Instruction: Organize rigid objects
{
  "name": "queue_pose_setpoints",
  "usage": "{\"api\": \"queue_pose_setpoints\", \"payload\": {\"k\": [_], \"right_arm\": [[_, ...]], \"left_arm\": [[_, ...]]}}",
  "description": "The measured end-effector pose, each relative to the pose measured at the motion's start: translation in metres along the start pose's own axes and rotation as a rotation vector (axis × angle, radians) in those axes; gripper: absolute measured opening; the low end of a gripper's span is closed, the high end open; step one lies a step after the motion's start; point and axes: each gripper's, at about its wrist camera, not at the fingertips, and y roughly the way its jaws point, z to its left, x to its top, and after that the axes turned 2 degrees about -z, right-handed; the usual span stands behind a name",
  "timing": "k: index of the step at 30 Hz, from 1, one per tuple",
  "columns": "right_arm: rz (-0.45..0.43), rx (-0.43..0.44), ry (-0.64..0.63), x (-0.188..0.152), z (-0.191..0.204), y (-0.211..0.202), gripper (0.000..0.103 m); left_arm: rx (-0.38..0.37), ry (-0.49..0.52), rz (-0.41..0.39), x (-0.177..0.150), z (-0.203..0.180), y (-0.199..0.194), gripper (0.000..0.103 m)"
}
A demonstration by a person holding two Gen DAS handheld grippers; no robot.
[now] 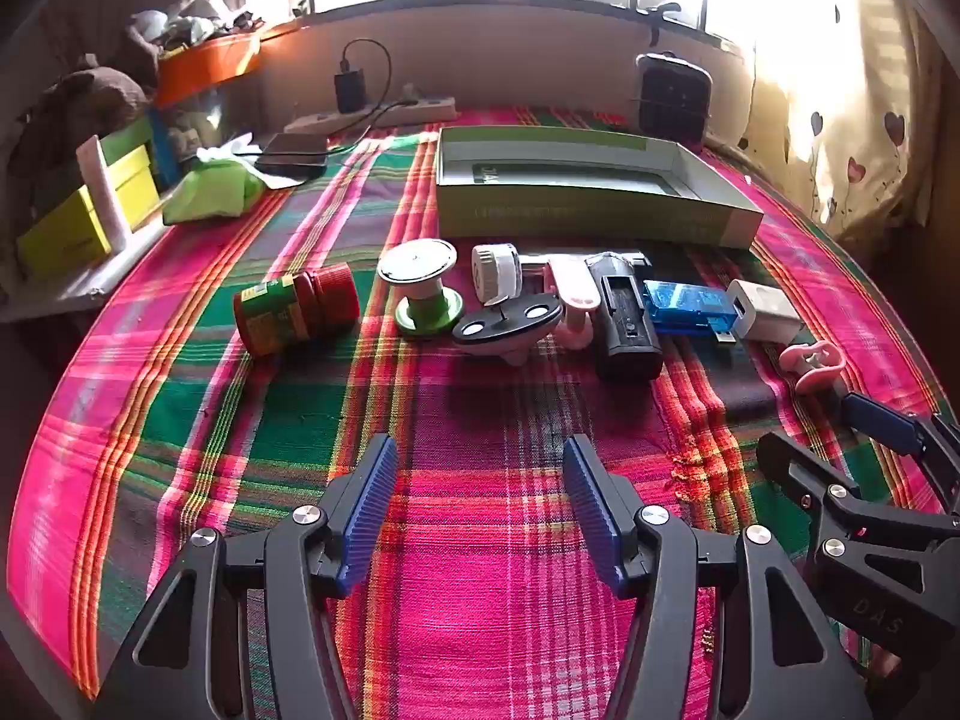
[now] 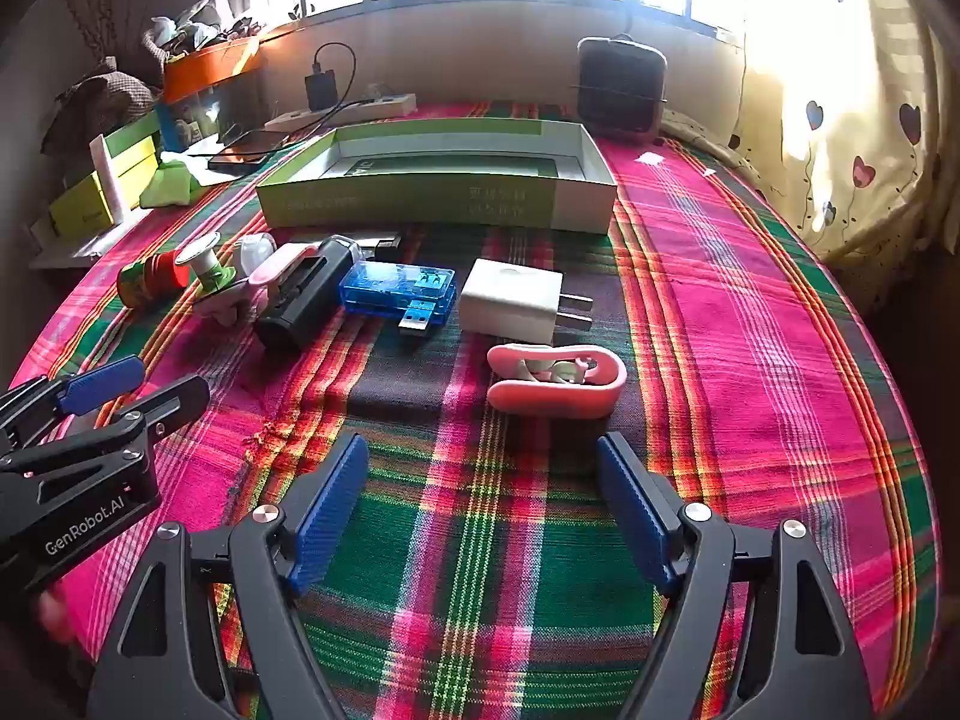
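A row of small objects lies on the plaid cloth before an open green box (image 1: 594,213) (image 2: 438,198): a red-lidded jar (image 1: 294,315), a green spool (image 1: 423,285), a white cap (image 1: 495,270), a black oval piece (image 1: 507,324), a black device (image 1: 624,318) (image 2: 303,300), a blue USB module (image 1: 690,306) (image 2: 396,291), a white charger (image 1: 765,309) (image 2: 513,300) and a pink clip (image 1: 813,363) (image 2: 555,381). My left gripper (image 1: 480,504) is open and empty, short of the row. My right gripper (image 2: 483,498) is open and empty, just short of the pink clip.
A black heater (image 2: 621,84) stands behind the box. A power strip with a plugged charger (image 1: 384,108), a phone (image 1: 294,153), a green cloth (image 1: 213,189) and yellow-green boxes (image 1: 84,216) sit at the back left. A curtain (image 2: 840,120) hangs on the right.
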Motion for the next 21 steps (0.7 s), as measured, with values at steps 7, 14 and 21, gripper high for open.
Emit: {"api": "queue_pose_setpoints", "payload": {"k": [7,14,21], "right_arm": [[0.0,0.001,0.0,-0.0002,0.0,0.0001,0.078],[0.0,0.0,0.0,-0.0003,0.0,0.0001,0.078],[0.0,0.0,0.0,-0.0003,-0.0002,0.0001,0.078]], "left_arm": [[0.001,0.002,-0.002,-0.0001,-0.0002,-0.0001,0.057],[0.001,0.002,-0.003,-0.0001,-0.0002,-0.0001,0.057],[0.001,0.002,-0.004,0.0,-0.0001,-0.0001,0.057]]}}
